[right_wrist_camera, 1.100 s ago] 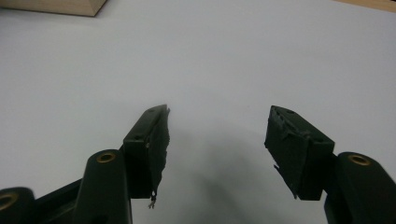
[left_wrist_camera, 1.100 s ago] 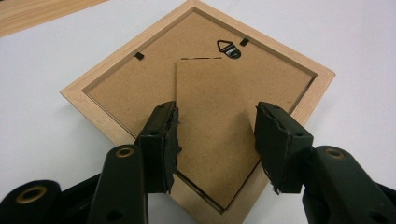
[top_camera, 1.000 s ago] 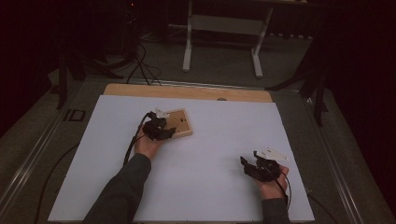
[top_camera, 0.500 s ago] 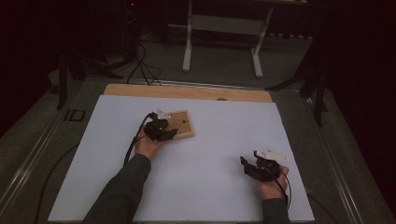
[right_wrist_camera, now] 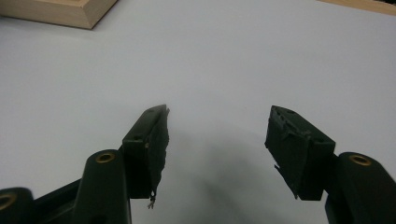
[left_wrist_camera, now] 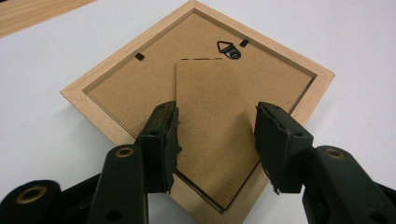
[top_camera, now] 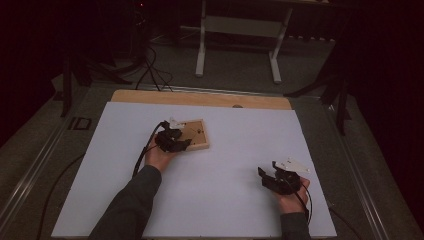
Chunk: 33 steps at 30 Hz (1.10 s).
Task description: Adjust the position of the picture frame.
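Nothing has shifted: your left hand-held gripper [left_wrist_camera: 215, 140] hovers, jaws apart, astride the picture frame's [left_wrist_camera: 112, 126] easel stand [left_wrist_camera: 212, 116]; right hand-held gripper [right_wrist_camera: 215, 144] gapes idle. Next, close on the stand.

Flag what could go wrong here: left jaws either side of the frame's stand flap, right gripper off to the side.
1. The left gripper has its jaws astride the easel flap without clearly pressing it; closing may bend or crease the thin board.
2. The picture frame lies face down and unsecured on the white sheet; pulling the flap could drag or lift it.
3. The right gripper is open over bare sheet, too far to steady the frame.
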Motion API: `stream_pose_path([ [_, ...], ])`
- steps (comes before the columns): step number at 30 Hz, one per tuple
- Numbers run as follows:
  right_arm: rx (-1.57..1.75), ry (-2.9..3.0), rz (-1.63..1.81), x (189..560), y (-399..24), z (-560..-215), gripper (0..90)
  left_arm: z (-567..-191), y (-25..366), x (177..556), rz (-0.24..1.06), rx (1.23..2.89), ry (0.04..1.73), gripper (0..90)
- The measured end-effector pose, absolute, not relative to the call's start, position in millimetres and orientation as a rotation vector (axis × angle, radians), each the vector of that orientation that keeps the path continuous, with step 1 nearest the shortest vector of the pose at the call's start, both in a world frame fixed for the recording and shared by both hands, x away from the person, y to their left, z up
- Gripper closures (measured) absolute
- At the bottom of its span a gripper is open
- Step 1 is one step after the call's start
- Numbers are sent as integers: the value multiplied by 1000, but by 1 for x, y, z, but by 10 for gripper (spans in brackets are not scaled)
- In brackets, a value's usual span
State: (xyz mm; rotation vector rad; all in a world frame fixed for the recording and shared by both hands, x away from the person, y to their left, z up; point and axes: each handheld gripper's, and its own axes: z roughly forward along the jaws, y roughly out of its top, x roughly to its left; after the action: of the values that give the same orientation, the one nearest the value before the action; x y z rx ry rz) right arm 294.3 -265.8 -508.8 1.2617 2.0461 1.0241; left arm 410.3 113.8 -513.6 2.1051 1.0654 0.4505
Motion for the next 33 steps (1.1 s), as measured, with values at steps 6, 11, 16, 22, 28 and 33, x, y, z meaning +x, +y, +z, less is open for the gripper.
stream_pose_path([
  [6,1259,2047,1023,294,-266,-509,386,-514,112,409,439,2110,1041,504],
  [11,1261,2045,1024,294,-266,-509,386,-514,111,408,434,2114,1028,504],
  [16,1260,2045,1023,294,-266,-509,386,-514,110,408,425,2116,1018,504],
  [22,1262,2044,1026,294,-267,-509,385,-514,110,406,420,2120,1005,504],
  [28,1261,2044,1026,294,-266,-509,386,-514,109,405,420,2121,994,504],
  [33,1261,2045,1024,294,-266,-509,386,-514,108,404,418,2124,986,504],
])
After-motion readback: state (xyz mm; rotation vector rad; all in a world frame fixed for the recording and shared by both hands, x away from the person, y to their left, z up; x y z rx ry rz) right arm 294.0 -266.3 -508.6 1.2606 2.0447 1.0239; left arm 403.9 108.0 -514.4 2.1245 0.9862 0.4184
